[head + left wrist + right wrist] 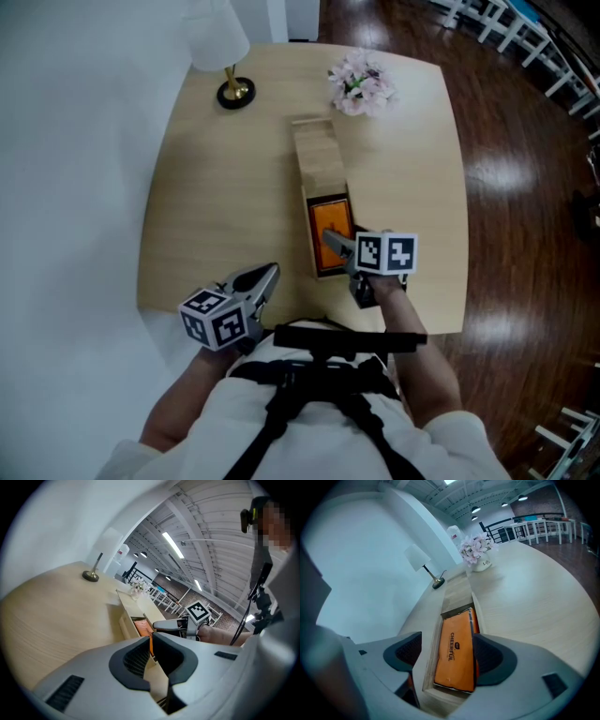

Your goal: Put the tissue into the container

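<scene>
Right gripper view: orange tissue pack (453, 639) lies inside the wooden container (431, 663), with the right gripper (446, 655) spread wide around it. The left gripper (267, 275), at seven o'clock, is closed and empty. Placing looks done; lifting clear likely comes next.

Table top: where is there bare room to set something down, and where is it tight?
Widest bare patch: table left of the container, between the lamp and the left gripper. A second runs right of the container, from the flowers to the front edge. Tight: the centre strip, where the right gripper hangs over the tissue pack.
</scene>
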Available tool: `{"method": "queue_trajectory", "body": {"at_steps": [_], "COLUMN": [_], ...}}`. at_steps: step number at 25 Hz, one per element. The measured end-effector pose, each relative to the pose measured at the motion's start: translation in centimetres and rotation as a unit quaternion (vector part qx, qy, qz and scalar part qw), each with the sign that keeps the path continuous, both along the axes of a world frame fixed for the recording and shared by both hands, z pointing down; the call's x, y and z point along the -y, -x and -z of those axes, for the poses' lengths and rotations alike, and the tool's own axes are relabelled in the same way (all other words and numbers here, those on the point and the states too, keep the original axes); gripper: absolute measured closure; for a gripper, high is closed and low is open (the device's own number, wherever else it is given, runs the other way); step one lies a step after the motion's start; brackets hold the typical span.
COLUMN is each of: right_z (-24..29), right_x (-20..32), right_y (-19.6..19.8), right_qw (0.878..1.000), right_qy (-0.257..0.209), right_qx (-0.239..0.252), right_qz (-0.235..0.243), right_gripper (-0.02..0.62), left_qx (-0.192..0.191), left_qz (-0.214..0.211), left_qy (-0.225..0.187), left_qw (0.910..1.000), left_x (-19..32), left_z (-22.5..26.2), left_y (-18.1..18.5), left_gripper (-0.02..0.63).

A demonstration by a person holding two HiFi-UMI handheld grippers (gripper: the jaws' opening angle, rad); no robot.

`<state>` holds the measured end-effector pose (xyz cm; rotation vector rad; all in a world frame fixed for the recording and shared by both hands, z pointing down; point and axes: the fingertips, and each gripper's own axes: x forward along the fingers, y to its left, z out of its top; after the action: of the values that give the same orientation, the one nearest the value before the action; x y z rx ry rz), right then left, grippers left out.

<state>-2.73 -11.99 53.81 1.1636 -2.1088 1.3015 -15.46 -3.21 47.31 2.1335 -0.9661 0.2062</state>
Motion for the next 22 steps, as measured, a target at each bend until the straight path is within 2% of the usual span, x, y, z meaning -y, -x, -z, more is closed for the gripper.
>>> {"method": "queue_trajectory", "body": {"at_steps": [8, 19, 22], "right_z": [2.9, 4.0, 4.4], "right_x": [-0.8, -3.2, -3.4], "right_y": [-2.5, -6.0, -7.4], "right_qw": [0.999, 0.998, 0.997], "right_qy": [-0.036, -0.054, -0.067], "right_qx": [0.008, 0.010, 0.000], "right_qz": [-0.023, -0.019, -0.034], "right_gripper": [0.238, 0.241, 0.281], "left_qx": [-0.006, -0.015, -0.024], "left_qz": [-0.005, -0.020, -0.028], "left_qy": [-0.012, -0.040, -0.050], "left_qw": [0.9999, 0.9989, 0.9981], "left_x": [0.5, 0.8, 0.8], "left_z": [0.9, 2.7, 3.4], "left_y": [-1.1, -3.7, -4.3], "left_gripper": [0.592, 0.594, 0.594]}}
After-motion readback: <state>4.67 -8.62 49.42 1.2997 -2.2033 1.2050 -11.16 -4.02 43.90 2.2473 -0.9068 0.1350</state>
